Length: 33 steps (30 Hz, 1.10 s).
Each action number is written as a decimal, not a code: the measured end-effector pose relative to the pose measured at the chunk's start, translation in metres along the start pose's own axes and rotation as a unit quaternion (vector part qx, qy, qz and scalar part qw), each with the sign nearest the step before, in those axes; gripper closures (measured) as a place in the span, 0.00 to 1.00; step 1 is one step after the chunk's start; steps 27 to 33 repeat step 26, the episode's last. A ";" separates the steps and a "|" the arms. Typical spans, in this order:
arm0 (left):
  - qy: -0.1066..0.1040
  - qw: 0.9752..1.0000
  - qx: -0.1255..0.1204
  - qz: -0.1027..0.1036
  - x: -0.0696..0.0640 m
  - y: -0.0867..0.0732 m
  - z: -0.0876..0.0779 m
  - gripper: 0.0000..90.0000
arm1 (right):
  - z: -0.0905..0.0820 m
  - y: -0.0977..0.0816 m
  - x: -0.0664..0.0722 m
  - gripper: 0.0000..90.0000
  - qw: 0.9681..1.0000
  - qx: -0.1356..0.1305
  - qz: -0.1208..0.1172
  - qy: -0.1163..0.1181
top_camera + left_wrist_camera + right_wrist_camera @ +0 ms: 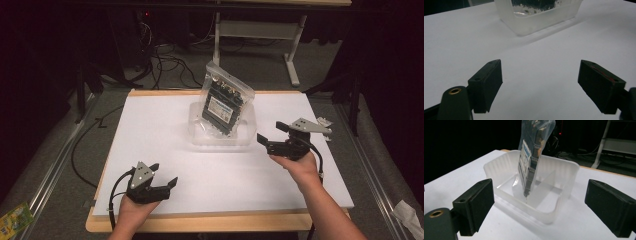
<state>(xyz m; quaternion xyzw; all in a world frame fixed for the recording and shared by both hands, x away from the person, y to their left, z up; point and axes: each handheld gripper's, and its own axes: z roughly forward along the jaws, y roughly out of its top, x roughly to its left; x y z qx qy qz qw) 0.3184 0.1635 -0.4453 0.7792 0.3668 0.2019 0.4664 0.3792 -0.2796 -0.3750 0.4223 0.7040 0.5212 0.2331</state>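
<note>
Two black two-jaw claws are held over a white-topped counter (165,145) with a pale wooden edge, one in each of the person's hands. The left claw (163,175) sits near the front left of the counter, its jaws spread wide with nothing between them; in the left gripper view the left claw (540,85) has bare white surface between its jaws. The right claw (270,134) is held further back on the right, just beside the tub, a grey three-cornered plate on its top, and its jaws also stand wide apart and empty. In the right gripper view the right claw (539,207) frames the tub between its jaws without touching it.

Toward the back middle of the counter rests a translucent, frosted plastic rectangular tub (197,131). Standing in the tub, tilted and leaning, is a clear plastic pouch holding a dark flat item with a white label (225,102); its top rises well above the tub's rim. From the right gripper view the tub (567,173) has an inner divider wall, and the pouch (531,152) stands with its lower edge down on the tub's floor on the near side of that divider. The left gripper view catches the tub's near corner (524,23) at the top.
</note>
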 end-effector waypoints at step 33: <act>-0.021 1.000 0.006 -0.007 -0.010 -0.001 0.007 0.26 | -0.079 -0.099 0.010 0.15 0.999 0.006 0.020 -0.033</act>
